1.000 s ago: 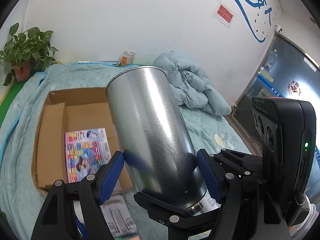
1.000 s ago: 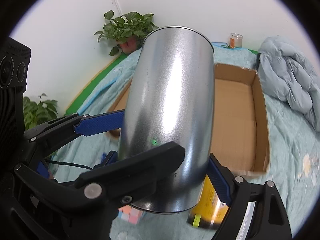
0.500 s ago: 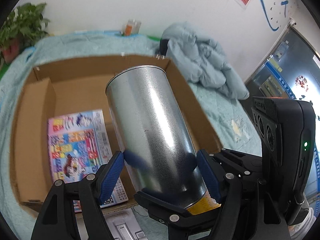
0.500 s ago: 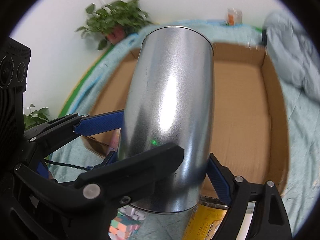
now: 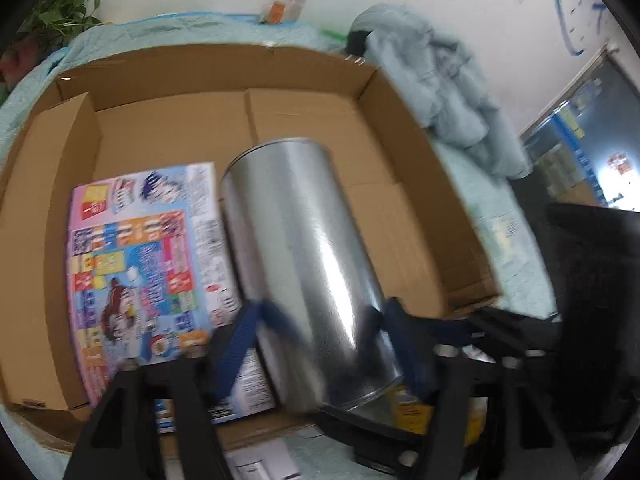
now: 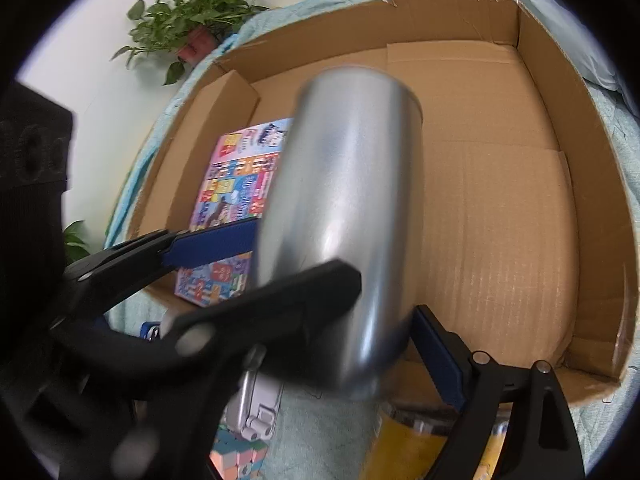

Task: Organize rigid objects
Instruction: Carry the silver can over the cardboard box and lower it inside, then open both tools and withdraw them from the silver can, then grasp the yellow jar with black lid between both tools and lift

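Observation:
A tall shiny metal canister (image 5: 304, 264) is held by both grippers at its lower end, tilted forward over the open cardboard box (image 5: 400, 120). My left gripper (image 5: 316, 332) is shut on the canister, its blue pads on both sides. My right gripper (image 6: 336, 288) is also shut on the canister (image 6: 344, 208). A colourful book (image 5: 148, 260) lies flat in the left part of the box; it also shows in the right wrist view (image 6: 236, 196). The box's right half (image 6: 500, 208) is bare cardboard.
A yellow can (image 6: 404, 440), a puzzle cube (image 6: 240, 456) and a white hinged case (image 6: 256, 404) lie on the teal bedspread in front of the box. A rumpled duvet (image 5: 440, 80) lies right of the box. A potted plant (image 6: 192, 24) stands at the far left.
Both grippers have carried the canister forward and down over the box. The box now fills the views and the canister tilts further over its floor.

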`<state>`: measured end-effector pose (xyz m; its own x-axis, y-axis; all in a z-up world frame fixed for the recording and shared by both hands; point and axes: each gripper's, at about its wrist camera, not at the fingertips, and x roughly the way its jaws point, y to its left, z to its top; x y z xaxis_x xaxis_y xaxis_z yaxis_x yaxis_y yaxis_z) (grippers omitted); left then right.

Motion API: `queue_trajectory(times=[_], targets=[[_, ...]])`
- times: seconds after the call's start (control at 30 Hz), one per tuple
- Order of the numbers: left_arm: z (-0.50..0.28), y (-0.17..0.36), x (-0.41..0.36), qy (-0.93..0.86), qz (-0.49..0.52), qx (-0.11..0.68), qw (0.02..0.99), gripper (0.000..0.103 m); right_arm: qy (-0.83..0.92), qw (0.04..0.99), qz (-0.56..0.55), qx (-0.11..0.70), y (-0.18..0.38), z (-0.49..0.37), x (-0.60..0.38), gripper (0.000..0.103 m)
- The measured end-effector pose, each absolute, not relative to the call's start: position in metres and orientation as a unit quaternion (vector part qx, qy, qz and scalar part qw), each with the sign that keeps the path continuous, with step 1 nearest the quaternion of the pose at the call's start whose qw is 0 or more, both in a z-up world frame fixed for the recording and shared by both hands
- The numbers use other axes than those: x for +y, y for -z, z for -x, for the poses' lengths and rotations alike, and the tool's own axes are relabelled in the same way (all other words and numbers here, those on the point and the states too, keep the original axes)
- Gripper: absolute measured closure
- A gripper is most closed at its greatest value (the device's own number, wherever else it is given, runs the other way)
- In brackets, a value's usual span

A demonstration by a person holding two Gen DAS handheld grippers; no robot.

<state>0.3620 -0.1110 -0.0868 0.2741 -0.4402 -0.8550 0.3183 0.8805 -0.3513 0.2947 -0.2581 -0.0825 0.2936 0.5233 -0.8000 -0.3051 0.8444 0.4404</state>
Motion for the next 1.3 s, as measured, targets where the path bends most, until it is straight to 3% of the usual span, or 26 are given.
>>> queue_trajectory(times=[0.07,0.13,0.17,0.43,0.53,0.57,0.63,0.67,0.7,0.77,0.9,1.07,1.17,1.3], targets=[[-0.361,0.088,-0.107,0.244,0.064,0.554,0.793,0.042,-0.273,0.798,-0.103,0.527,0.081,-0.291,-0.264,0.015],[-0.358,0.088,-0.108,0.244,0.059,0.554,0.793,0.042,-0.275,0.798,-0.103,0.526,0.083,-0.290,-0.265,0.025],[-0.355,0.089,-0.108,0.242,0.054,0.554,0.795,0.041,-0.269,0.800,-0.098,0.528,0.085,-0.290,-0.264,0.035],[-0.338,0.086,-0.098,0.233,0.058,0.565,0.790,0.042,-0.260,0.808,-0.082,0.523,0.083,-0.286,-0.251,0.035],[-0.315,0.068,-0.086,0.228,0.062,0.521,0.820,0.043,-0.255,0.824,-0.067,0.501,0.072,-0.274,-0.251,0.035],[-0.304,0.059,-0.081,0.226,0.062,0.498,0.835,0.042,-0.252,0.838,-0.062,0.480,0.065,-0.264,-0.255,0.033],[-0.274,0.036,-0.070,0.203,0.051,0.432,0.877,0.030,-0.225,0.882,-0.040,0.413,0.046,-0.234,-0.265,0.015],[-0.257,0.027,-0.064,0.182,0.043,0.399,0.898,0.010,-0.202,0.902,-0.030,0.380,0.040,-0.218,-0.272,0.010],[-0.241,0.019,-0.058,0.160,0.039,0.366,0.916,0.000,-0.180,0.917,-0.031,0.355,0.037,-0.203,-0.282,0.002],[-0.208,0.011,-0.049,0.127,0.035,0.313,0.940,0.000,-0.157,0.921,-0.065,0.350,0.043,-0.186,-0.303,0.000],[-0.176,0.019,-0.039,0.105,0.040,0.332,0.937,0.000,-0.133,0.894,-0.120,0.411,0.079,-0.180,-0.333,0.000],[-0.146,0.030,-0.036,0.103,0.058,0.354,0.928,0.000,-0.155,0.878,-0.111,0.439,0.094,-0.182,-0.334,0.011],[-0.132,0.035,-0.035,0.103,0.067,0.366,0.922,0.000,-0.149,0.873,-0.086,0.456,0.100,-0.183,-0.324,0.033],[-0.116,0.032,-0.037,0.121,0.067,0.375,0.917,0.000,-0.154,0.877,-0.068,0.450,0.101,-0.168,-0.316,0.033]])
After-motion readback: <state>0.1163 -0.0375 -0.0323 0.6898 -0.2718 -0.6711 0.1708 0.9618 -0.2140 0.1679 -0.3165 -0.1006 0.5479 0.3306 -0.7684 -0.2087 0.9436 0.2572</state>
